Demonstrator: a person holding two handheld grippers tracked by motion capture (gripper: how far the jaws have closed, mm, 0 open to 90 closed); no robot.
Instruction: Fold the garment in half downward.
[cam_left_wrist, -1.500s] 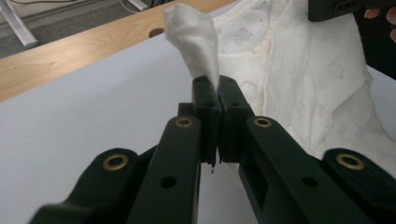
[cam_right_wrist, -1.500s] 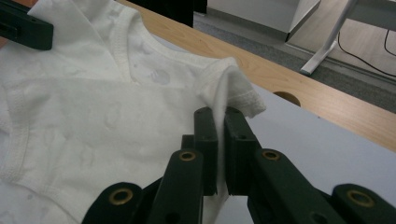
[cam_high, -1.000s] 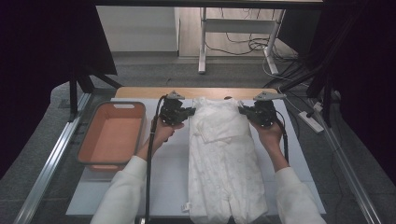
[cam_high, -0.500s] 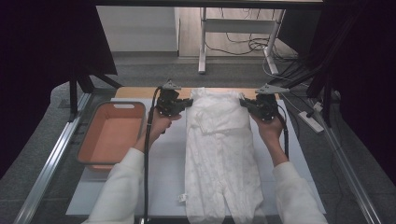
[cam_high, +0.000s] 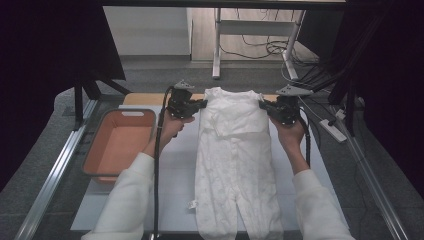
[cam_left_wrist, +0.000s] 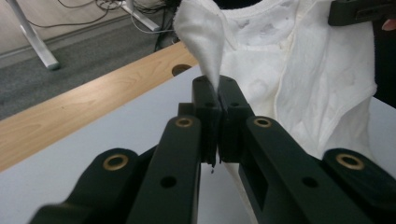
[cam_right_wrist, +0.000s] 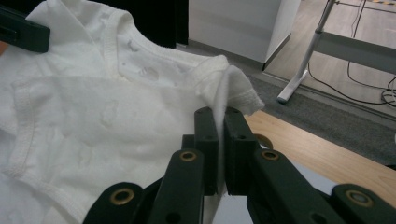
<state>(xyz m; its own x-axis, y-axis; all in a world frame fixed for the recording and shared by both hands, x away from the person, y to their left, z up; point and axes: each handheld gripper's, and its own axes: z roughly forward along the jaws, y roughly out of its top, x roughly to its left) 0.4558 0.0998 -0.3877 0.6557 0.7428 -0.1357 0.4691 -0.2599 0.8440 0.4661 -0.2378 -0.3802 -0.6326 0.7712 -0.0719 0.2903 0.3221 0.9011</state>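
Tabletop romper (cam_high: 232, 150) has slid farther away.

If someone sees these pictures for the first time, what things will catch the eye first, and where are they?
The eye goes first to the white baby suit, lying lengthwise down the middle of the pale table. The left gripper and the right gripper each pinch one of its shoulders at the far end, jaws shut on the cloth. To the left of the suit stands an orange tub, nothing visible in it.
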